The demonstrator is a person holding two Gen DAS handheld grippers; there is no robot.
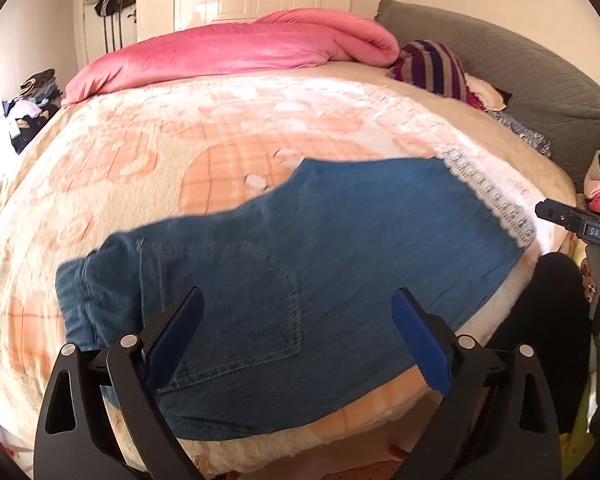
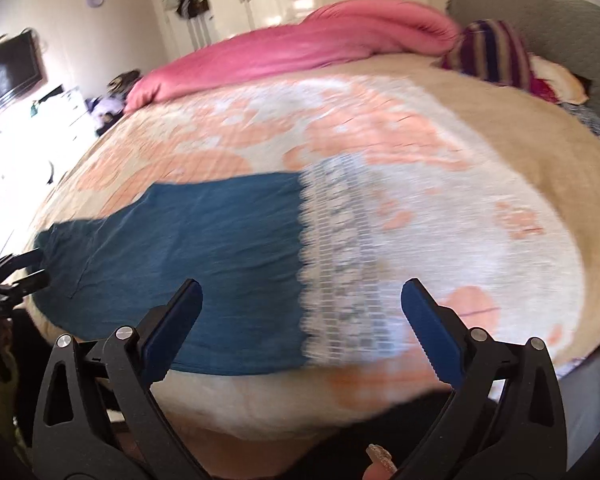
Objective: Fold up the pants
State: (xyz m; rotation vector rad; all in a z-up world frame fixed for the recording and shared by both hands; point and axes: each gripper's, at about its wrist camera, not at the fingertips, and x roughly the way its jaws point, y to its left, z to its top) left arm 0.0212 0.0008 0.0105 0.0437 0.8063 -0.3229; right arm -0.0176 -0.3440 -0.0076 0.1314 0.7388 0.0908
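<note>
Blue denim pants [image 1: 300,260] lie flat on the bed near its front edge, waistband to the left and a back pocket [image 1: 268,300] facing up. A white lace hem [image 1: 488,196] ends the legs on the right. My left gripper [image 1: 296,320] is open and empty above the pocket area. In the right wrist view the pants [image 2: 204,256] lie left and the lace hem [image 2: 340,264] runs down the middle. My right gripper [image 2: 300,316] is open and empty above the hem end. It also shows in the left wrist view [image 1: 580,224] at the right edge.
The bed carries a peach and white patterned blanket [image 1: 180,152]. A pink duvet [image 1: 240,52] is bunched at the far side, a striped cushion [image 1: 432,64] and grey headboard [image 1: 520,76] at the right. Piled clothes [image 1: 32,100] lie at the left.
</note>
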